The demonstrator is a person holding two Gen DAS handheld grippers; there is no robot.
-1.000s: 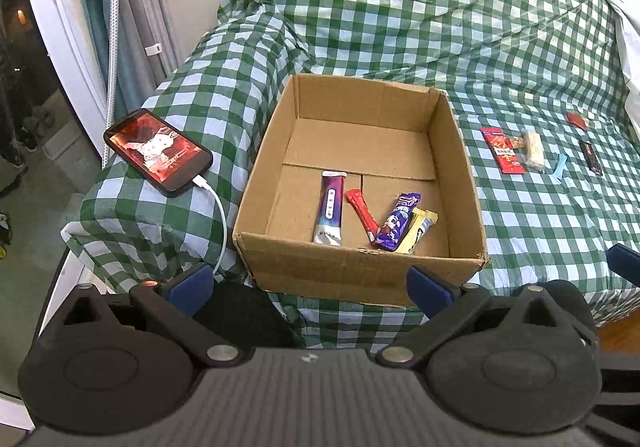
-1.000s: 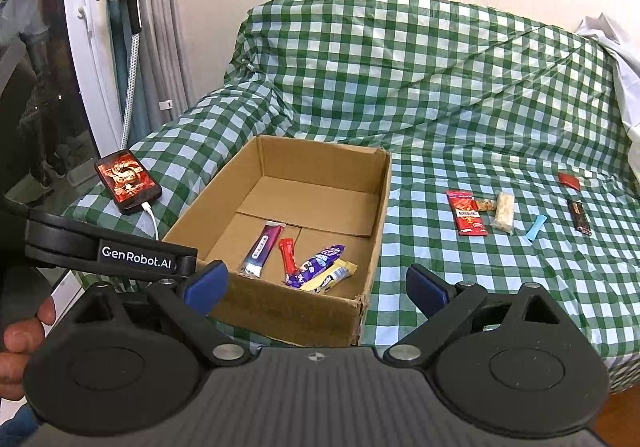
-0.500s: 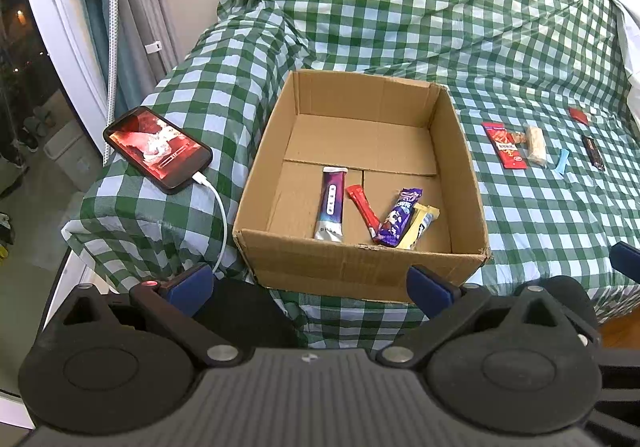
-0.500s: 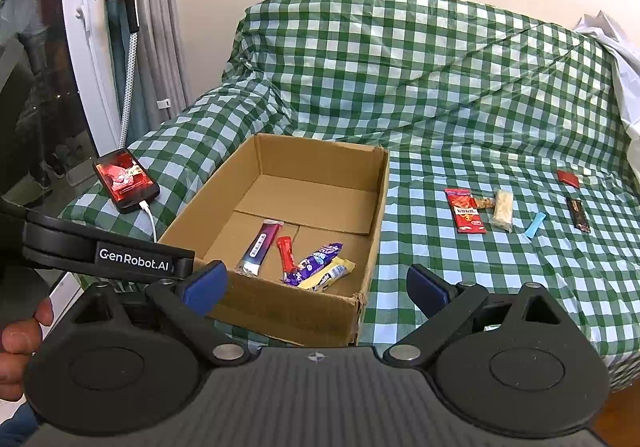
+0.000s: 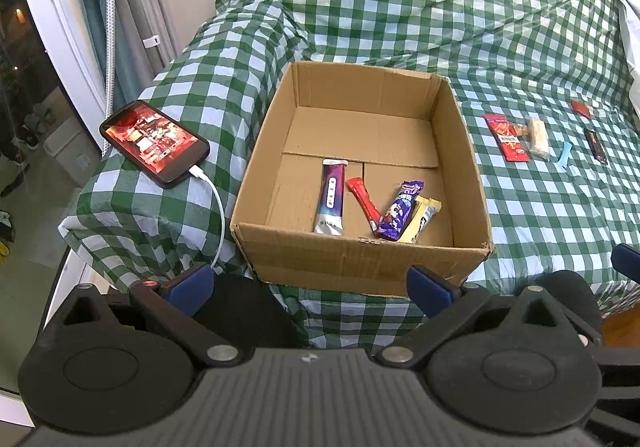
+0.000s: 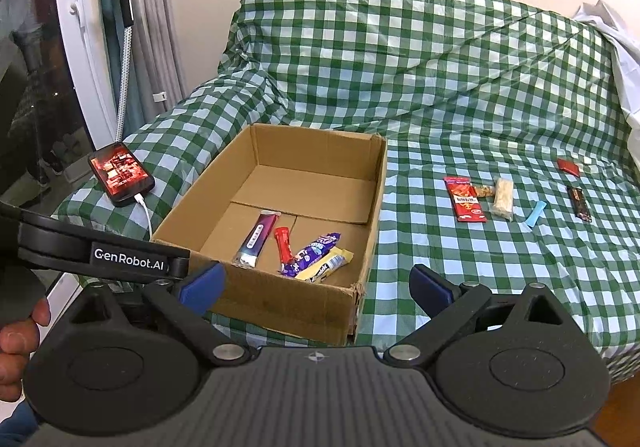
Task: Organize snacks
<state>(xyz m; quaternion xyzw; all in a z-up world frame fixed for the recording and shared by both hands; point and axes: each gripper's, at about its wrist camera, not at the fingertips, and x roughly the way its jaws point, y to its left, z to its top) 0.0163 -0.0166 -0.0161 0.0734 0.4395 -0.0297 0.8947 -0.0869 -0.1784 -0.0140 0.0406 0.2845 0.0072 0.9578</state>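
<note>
Bright, sharp, fisheye-warped edges

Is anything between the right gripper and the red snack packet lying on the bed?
Nothing visible. The right gripper, jaws open and empty, faces bare checkered cover up to the red snack packet. The cardboard box sits left of that line.

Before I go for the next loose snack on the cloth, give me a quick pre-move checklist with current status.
1. Right gripper open and empty: ok, jaws spread, nothing between them.
2. Left gripper open and empty: ok.
3. Cardboard box has room: ok, four bars lie at its near end, far half bare.
4. Loose snacks reachable: ok, red packet, pale bar, blue stick, dark bar and small red piece lie apart from the box, uncovered.
5. Phone and its cable clear of the path: ok, on the box's far side from the snacks.
</note>
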